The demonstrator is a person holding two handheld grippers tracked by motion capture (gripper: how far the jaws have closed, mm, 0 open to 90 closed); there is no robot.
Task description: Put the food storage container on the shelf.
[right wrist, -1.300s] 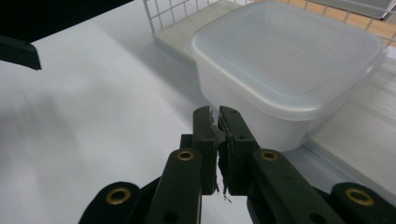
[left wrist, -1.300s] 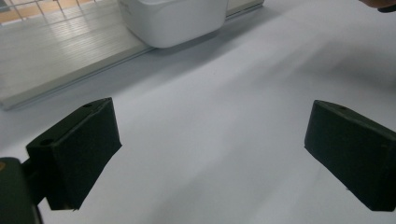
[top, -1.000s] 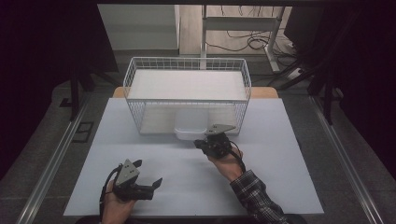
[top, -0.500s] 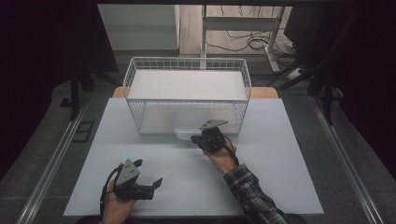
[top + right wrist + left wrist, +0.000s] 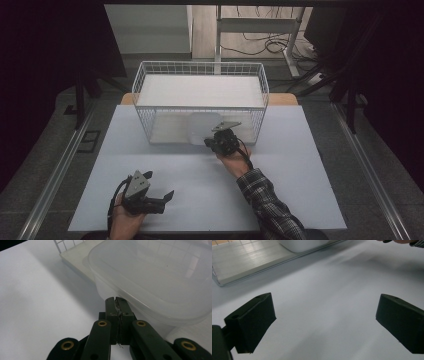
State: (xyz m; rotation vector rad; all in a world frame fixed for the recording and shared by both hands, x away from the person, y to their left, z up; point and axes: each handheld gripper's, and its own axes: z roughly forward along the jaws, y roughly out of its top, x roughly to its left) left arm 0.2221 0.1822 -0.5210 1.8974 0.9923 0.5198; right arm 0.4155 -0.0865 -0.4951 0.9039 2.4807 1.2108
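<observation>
On the white table [image 5: 300, 165], wire basket [image 5: 200, 80] at the far edge; dark room around. Right gripper [image 5: 223, 142] at the basket's front, jaws pinched on the plastic tub [image 5: 155, 282] rim. Left gripper [image 5: 150, 197] nearer, wide open, empty.

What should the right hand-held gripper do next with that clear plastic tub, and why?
Probably nudge forward, pushing the tub deeper into the wire basket. The right hand-held gripper has its jaws shut together with nothing between them, tips at the tub's near wall under the rim, so it looks set to push, not grasp.
</observation>
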